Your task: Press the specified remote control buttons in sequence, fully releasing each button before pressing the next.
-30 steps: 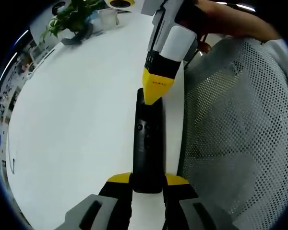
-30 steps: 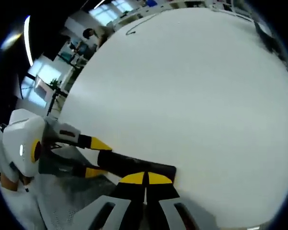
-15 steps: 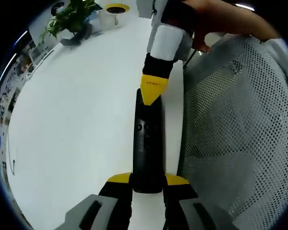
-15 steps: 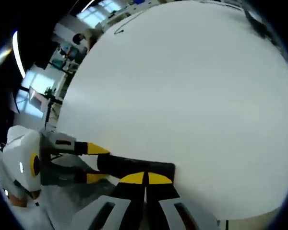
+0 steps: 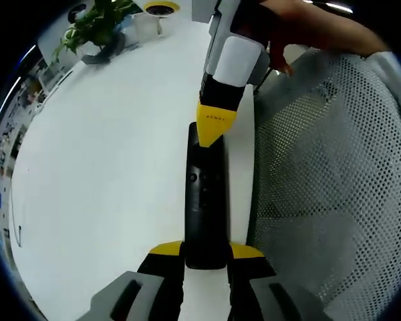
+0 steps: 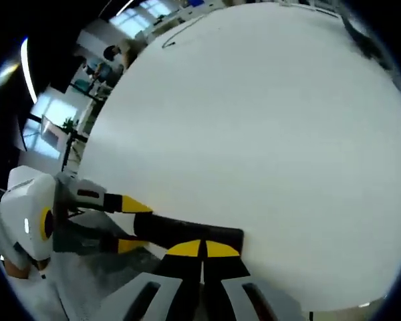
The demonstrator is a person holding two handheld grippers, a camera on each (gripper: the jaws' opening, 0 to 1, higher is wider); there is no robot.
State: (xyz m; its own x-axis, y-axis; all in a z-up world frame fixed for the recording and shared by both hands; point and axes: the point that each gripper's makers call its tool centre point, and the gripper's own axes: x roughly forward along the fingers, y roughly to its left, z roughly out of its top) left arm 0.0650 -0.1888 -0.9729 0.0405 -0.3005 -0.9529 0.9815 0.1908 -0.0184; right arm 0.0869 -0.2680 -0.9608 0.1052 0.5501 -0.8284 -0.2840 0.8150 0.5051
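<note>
Left claw (image 5: 206, 257) grips the remote (image 5: 206, 200) — right claw (image 5: 210, 134) (clenched) at its far end.

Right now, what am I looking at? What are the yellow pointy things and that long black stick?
These are two grabbing tools that a person holds, one in each hand. Each tool has a small camera riding on it, so there are two round pictures. In the left gripper view, the left gripper clamps the near end of the long black stick, which is a remote control lying at the edge of a white table. The right gripper comes in from the top with its yellow tips closed and the point on the far end of the remote, as if pressing a button. The person's hand holds it. A grey mesh chair stands beside the table, and a potted plant sits far back.
</note>
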